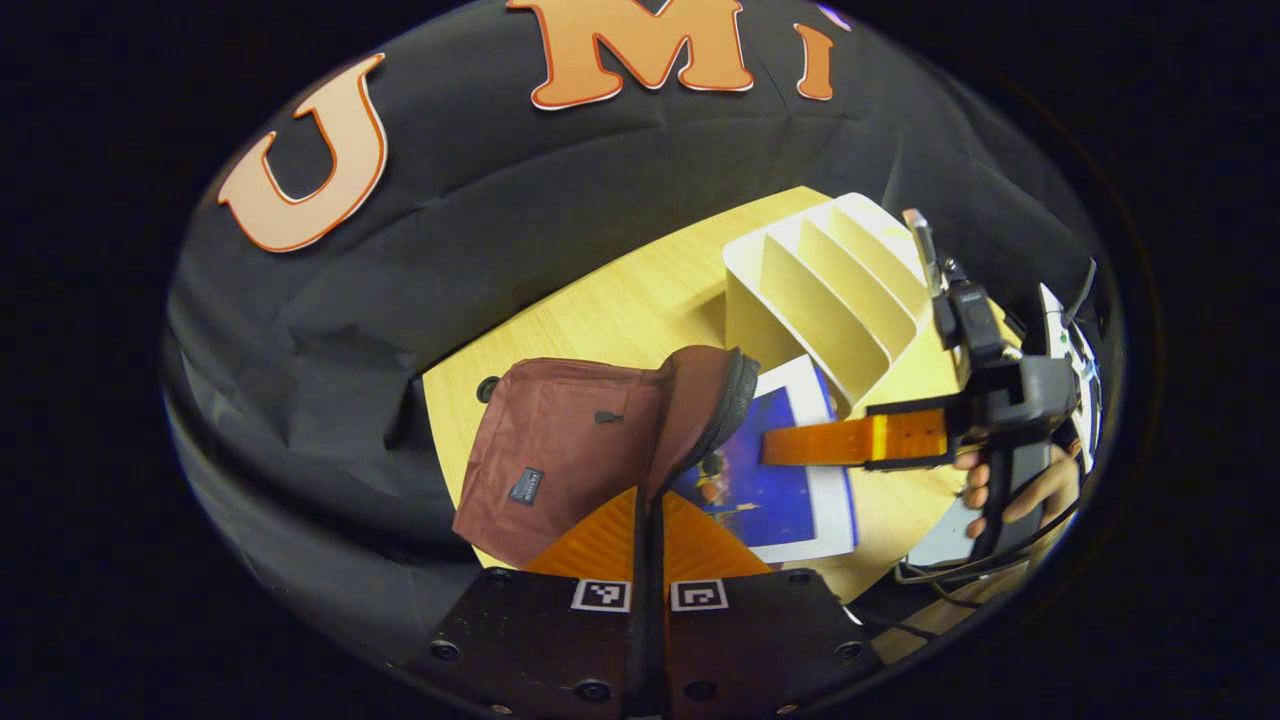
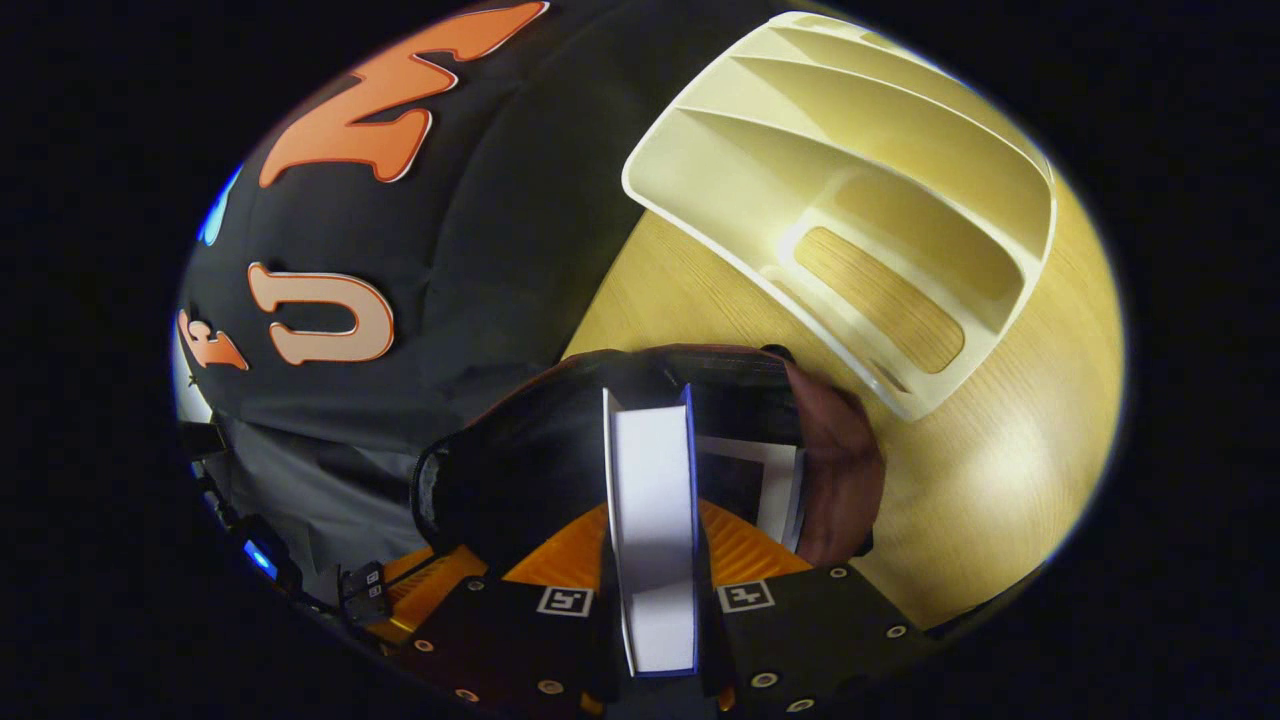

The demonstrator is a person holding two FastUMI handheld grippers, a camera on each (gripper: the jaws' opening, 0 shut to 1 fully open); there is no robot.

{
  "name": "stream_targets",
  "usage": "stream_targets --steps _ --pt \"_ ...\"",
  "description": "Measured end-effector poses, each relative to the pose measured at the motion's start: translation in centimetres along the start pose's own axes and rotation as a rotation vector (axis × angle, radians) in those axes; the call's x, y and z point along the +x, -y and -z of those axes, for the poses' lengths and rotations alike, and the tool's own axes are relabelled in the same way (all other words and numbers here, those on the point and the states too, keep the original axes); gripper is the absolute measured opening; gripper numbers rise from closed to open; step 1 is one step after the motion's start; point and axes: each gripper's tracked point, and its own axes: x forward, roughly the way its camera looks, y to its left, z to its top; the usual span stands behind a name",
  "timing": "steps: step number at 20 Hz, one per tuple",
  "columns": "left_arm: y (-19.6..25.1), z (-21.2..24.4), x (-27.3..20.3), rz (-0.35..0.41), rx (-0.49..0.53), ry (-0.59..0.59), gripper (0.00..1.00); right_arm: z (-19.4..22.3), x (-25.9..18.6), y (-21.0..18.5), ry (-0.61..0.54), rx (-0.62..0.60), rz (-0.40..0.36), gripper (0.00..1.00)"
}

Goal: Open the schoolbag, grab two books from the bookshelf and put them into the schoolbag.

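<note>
The maroon schoolbag (image 1: 560, 450) lies on the wooden table (image 1: 640, 300) with its flap (image 1: 700, 400) lifted. My left gripper (image 1: 648, 512) is shut on the flap's black zipper edge and holds the mouth open. My right gripper (image 1: 775, 445) comes in from the right, shut on a blue book with a white border (image 1: 780, 500) that is angled into the opening. In the right gripper view, that book's white page edge (image 2: 650, 450) stands upright between the orange fingers (image 2: 745, 545), pointing at the bag's dark inside (image 2: 520, 470). Another white-edged book (image 2: 770, 480) lies inside the bag.
The cream bookshelf rack (image 1: 830, 290) stands behind the bag, and its slots (image 2: 850, 180) hold nothing. A hand (image 1: 1040, 490) grips the right gripper's handle. A white device with cables (image 1: 1070, 350) sits at the table's right edge. Black cloth hangs behind the table.
</note>
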Motion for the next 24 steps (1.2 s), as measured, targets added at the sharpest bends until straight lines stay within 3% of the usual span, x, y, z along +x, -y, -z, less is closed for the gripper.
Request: stream_targets --steps 5,7,10,11,12,13,14,16,24 --pt "1.2 -0.8 -0.7 0.012 0.019 0.008 0.0 0.4 1.5 0.0 0.054 -0.032 0.052 0.33" --pt "1.1 -0.6 -0.4 0.003 0.029 0.003 0.01 0.8 2.3 0.9 0.043 -0.052 0.139 0.38" --pt "1.2 0.0 -0.1 0.008 0.023 -0.009 0.01 1.7 3.5 2.6 -0.009 -0.107 0.252 0.62" --pt "1.2 0.1 0.1 0.011 0.021 -0.014 0.0 2.2 4.1 2.8 -0.033 -0.118 0.274 0.51" --pt "1.3 0.3 0.1 0.015 0.017 -0.017 0.0 2.5 4.5 3.1 -0.054 -0.133 0.305 0.8" --pt "1.3 0.3 0.2 0.019 0.012 -0.019 0.01 2.7 4.8 3.6 -0.067 -0.148 0.34 0.7" --pt "1.2 0.3 0.2 0.018 0.012 -0.02 0.01 2.8 4.9 3.6 -0.068 -0.159 0.364 0.95" --pt "1.0 0.3 0.3 0.021 0.002 -0.019 0.01 2.7 4.7 3.6 -0.081 -0.177 0.39 0.97" --pt "0.3 0.7 0.6 0.035 -0.057 -0.019 0.0 1.9 1.6 3.6 -0.105 -0.231 0.366 0.98"
